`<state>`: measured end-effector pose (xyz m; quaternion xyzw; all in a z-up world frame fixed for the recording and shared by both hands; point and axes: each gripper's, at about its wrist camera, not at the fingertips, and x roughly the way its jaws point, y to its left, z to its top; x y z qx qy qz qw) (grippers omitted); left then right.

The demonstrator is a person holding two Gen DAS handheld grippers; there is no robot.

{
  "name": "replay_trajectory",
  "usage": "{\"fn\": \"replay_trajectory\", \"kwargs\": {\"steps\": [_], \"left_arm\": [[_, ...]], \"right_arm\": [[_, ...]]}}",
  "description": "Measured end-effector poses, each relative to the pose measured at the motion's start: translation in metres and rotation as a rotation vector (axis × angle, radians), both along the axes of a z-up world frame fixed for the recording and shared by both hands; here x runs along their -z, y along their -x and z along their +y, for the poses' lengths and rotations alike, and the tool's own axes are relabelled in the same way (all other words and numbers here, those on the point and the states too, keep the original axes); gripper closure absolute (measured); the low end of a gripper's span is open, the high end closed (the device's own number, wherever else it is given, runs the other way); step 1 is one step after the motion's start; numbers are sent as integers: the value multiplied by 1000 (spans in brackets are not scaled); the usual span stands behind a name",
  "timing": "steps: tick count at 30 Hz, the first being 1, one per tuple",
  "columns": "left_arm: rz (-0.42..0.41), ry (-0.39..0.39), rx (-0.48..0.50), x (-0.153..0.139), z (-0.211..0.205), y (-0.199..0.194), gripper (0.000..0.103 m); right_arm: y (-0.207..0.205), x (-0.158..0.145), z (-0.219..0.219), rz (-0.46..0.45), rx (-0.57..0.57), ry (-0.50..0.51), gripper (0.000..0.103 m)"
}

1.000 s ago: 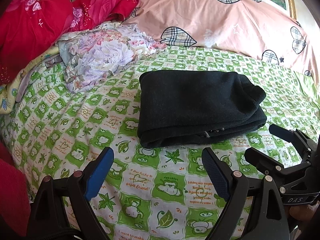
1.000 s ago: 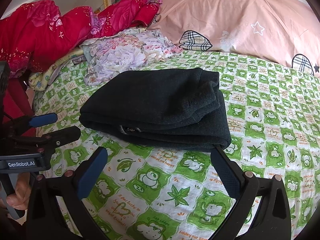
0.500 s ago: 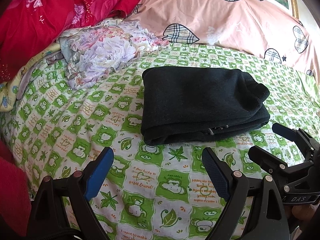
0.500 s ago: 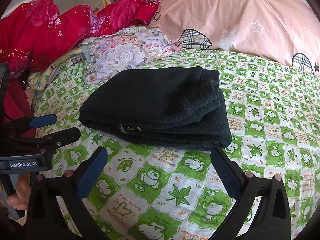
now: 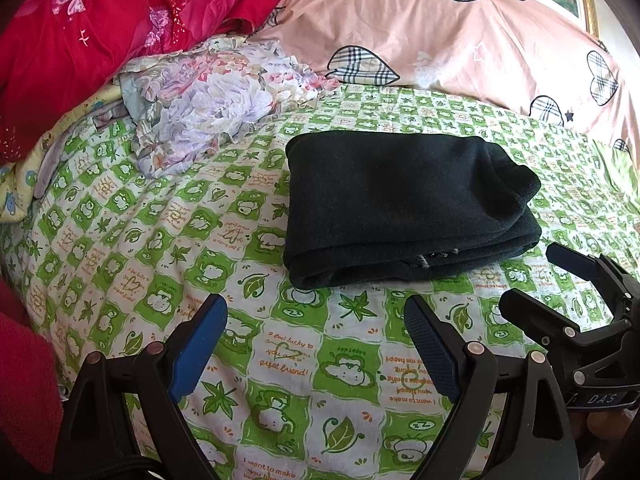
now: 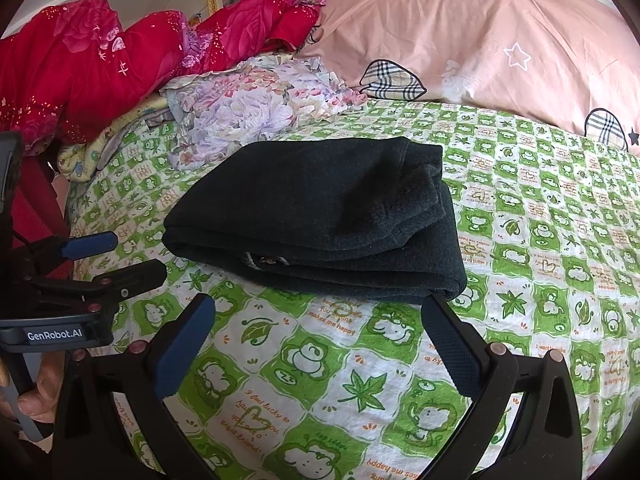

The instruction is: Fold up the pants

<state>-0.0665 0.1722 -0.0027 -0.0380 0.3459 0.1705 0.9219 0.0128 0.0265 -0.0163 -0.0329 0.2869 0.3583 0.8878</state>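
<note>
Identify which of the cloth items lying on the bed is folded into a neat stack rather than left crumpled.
The dark pants, a flat layered rectangle mid-bed. The floral cloth and red quilt behind lie bunched and wrinkled.

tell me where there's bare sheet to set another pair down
Bare sheet lies left of the pants, and right of them up to the pink pillow. The far left is crowded with floral cloth and red bedding.

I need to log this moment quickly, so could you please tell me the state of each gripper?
Left gripper: open, holding nothing, short of the folded black pants.
Right gripper: open, holding nothing.
</note>
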Motion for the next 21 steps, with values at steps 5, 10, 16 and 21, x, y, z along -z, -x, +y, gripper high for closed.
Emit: {"fn": "replay_trajectory", "kwargs": {"steps": [5, 10, 16, 21], "left_arm": [[0, -1, -1, 0, 0, 0, 12], [-1, 1, -2, 0, 1, 0, 12], [-1, 3, -1, 0, 1, 0, 12], [0, 3, 2, 0, 2, 0, 12]], "right_arm": [[1, -3, 0, -1, 1, -4, 0], [1, -5, 0, -2, 1, -7, 0], [2, -5, 0, -5, 2, -7, 0], [1, -6, -1, -4, 2, -9, 0]]}}
